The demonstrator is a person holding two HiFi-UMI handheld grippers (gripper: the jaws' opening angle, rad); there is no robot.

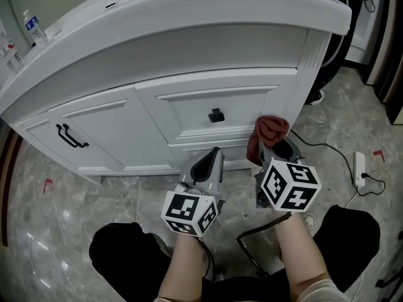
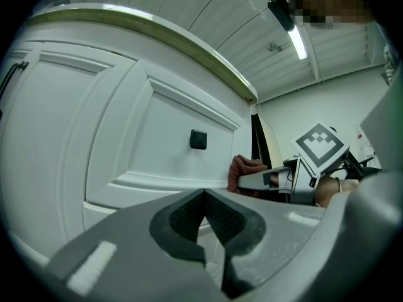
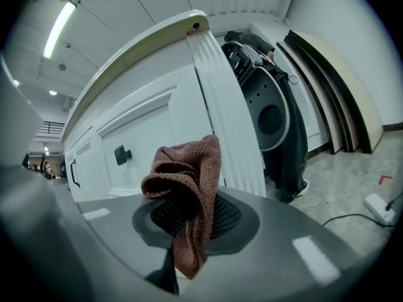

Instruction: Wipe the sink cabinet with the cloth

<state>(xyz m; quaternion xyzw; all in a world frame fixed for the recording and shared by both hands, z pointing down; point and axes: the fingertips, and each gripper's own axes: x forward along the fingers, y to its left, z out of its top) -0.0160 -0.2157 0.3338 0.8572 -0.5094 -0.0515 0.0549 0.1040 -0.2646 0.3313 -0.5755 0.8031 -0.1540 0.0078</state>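
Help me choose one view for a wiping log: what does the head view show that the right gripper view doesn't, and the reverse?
Only the head view shows the left gripper and a bottle on the countertop. Only the right gripper view shows a ceiling light and leaning boards beyond the cabinet. Both show the white cabinet front, its knob and the cloth clamped in the right gripper.
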